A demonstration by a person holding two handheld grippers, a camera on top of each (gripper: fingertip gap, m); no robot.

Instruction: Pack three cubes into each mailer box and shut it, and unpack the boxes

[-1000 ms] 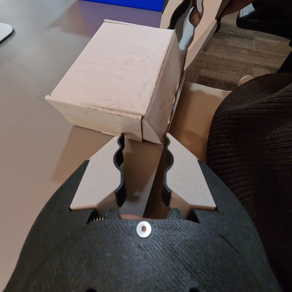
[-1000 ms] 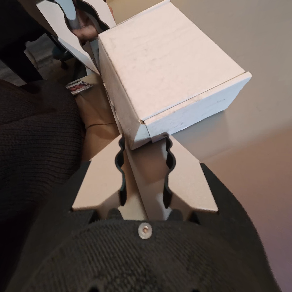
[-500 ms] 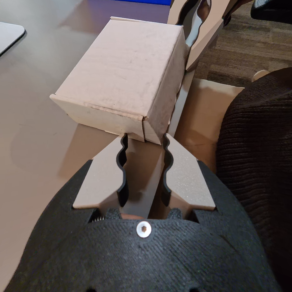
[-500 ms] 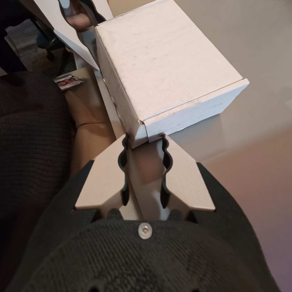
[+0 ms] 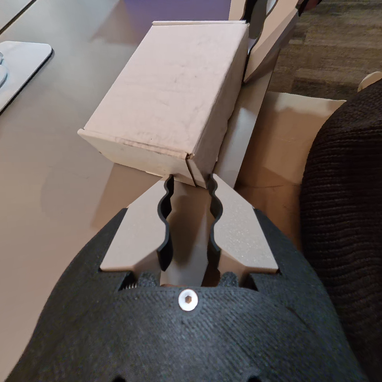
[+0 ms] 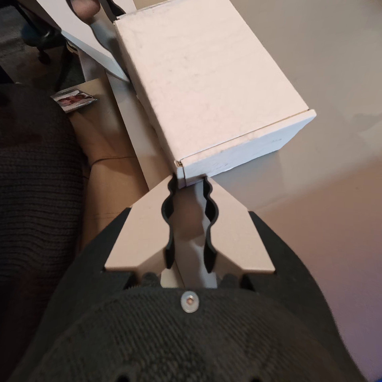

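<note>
Your left gripper (image 5: 189, 179) has its jaws parted a little, and the near corner of the closed mailer box (image 5: 171, 99) sits right at the fingertips; I can't tell whether the pads actually bite on the cardboard. Your right gripper (image 6: 190, 179) mirrors this at the opposite near corner of the same mailer box (image 6: 204, 86), its jaws narrower than a second ago, with the corner just between the tips. Each gripper shows at the far end of the other's view.

Over the last second both pairs of jaws have drawn slightly closer and the box has crept toward the near edge of the table (image 5: 47, 157). Its lid is down and the front flap looks tucked, so I'd judge this box is packed and shut, and you are now squaring or shifting it rather than closing it. No cubes are visible.

Beyond the table edge a brown cardboard carton (image 5: 275, 144) stands beside your dark knitted sleeve (image 5: 341, 186). A pale flat pad (image 5: 22, 68) lies far left. Watch the overhang: the box sits close to the edge.
</note>
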